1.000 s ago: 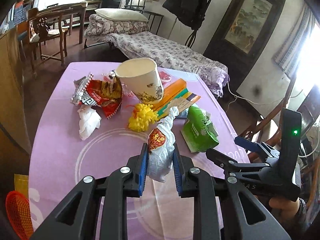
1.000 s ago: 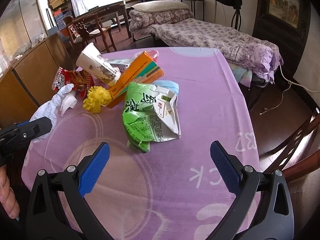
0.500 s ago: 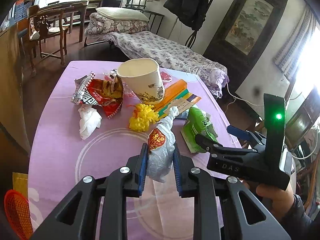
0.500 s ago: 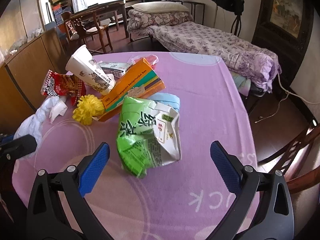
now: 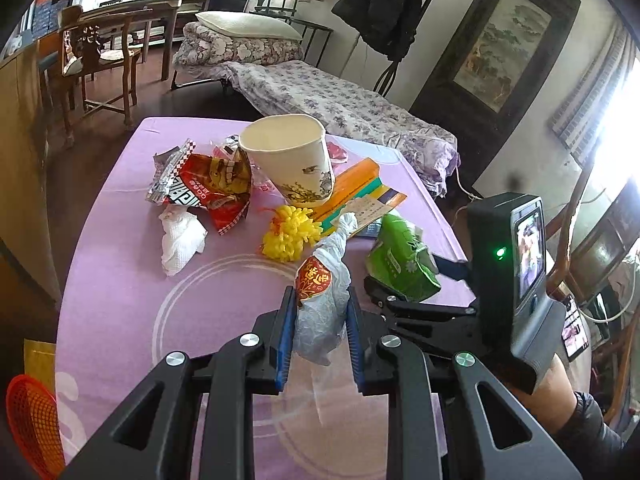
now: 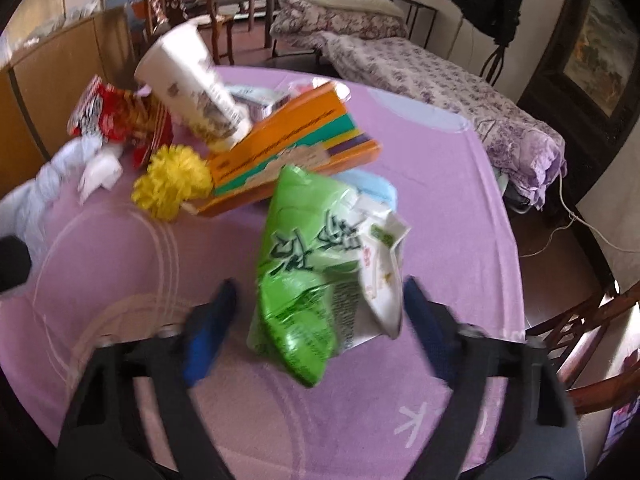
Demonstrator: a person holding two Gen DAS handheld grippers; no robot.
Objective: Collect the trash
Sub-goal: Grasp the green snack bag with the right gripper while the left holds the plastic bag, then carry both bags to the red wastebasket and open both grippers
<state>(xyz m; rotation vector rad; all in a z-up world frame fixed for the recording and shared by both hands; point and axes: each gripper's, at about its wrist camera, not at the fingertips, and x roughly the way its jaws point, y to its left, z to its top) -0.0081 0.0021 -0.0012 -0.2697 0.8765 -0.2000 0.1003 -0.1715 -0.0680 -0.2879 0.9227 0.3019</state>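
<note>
Left gripper (image 5: 320,316) clenched on a crumpled white plastic bag (image 5: 322,308) with a red-and-gold label, held just above the near middle of the tabletop (image 5: 120,300), blue pads pressed against both sides of the bag. Right gripper (image 6: 316,312) spread wide, one finger on either side of a green snack packet (image 6: 308,280) lying toward the right edge of the tabletop; pads not touching the packet, fingers blurred in the right wrist view. Seen from the left wrist, right gripper (image 5: 404,280) reaching at the packet's (image 5: 402,260) near end, green light lit on its body. Beyond the packet, an orange box (image 6: 288,148) with coloured stripes, lying flat toward the far right of the tabletop, with a pale blue item (image 6: 376,188) just beside its near right corner. White paper cup (image 5: 292,160) tipped on its side, resting against the box. Yellow pompom (image 5: 290,232) just beside the box's near end. Red snack wrapper (image 5: 204,188) toward the far left, touching the cup, with a crumpled white tissue (image 5: 180,236) just in front of it. Orange mesh basket (image 5: 34,424) low beyond the near left corner of the tabletop. Bed (image 5: 340,108) with floral cover past the far edge.
</note>
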